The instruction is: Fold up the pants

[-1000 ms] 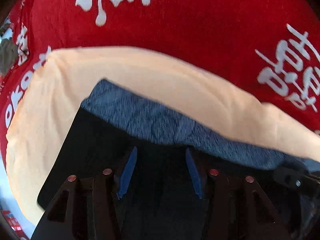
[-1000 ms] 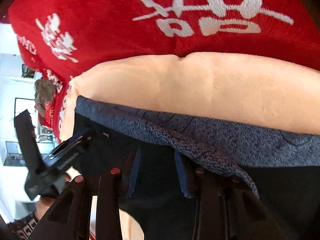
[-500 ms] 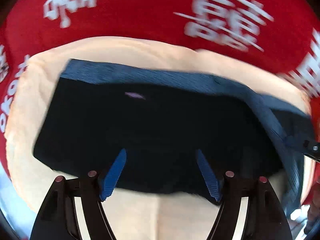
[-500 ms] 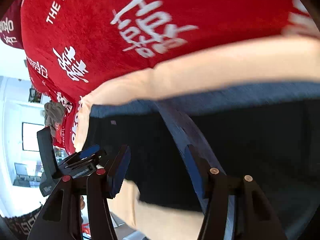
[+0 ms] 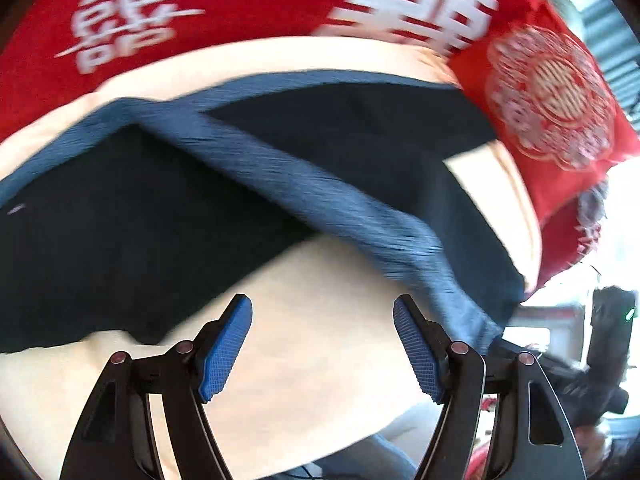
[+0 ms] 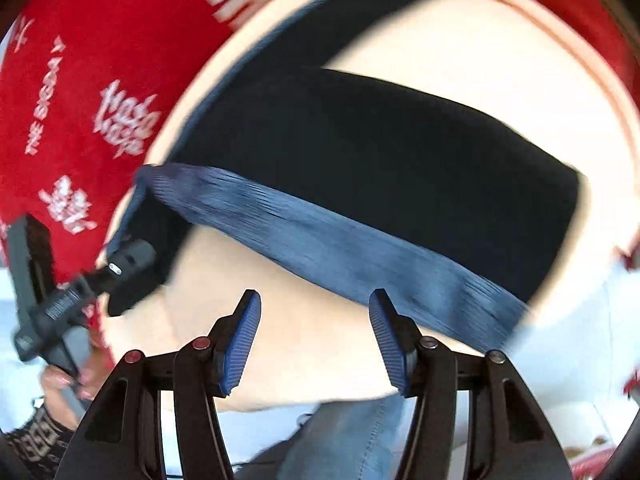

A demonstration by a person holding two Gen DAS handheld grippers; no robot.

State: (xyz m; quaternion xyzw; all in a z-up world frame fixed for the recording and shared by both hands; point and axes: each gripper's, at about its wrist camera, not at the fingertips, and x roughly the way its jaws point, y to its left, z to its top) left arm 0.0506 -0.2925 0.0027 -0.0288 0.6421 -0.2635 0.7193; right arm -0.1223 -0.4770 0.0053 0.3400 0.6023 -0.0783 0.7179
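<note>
Lying limp ahead of both released tongs, left tongs [image 5: 322, 344] and right tongs [image 6: 314, 340], the dark pants [image 5: 120, 232] are judged soft and light; the ribbed blue waistband [image 6: 340, 248] offers firmer purchase.

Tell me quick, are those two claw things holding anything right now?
Left gripper: open, holding nothing; the pants lie ahead of it.
Right gripper: open, holding nothing.
</note>
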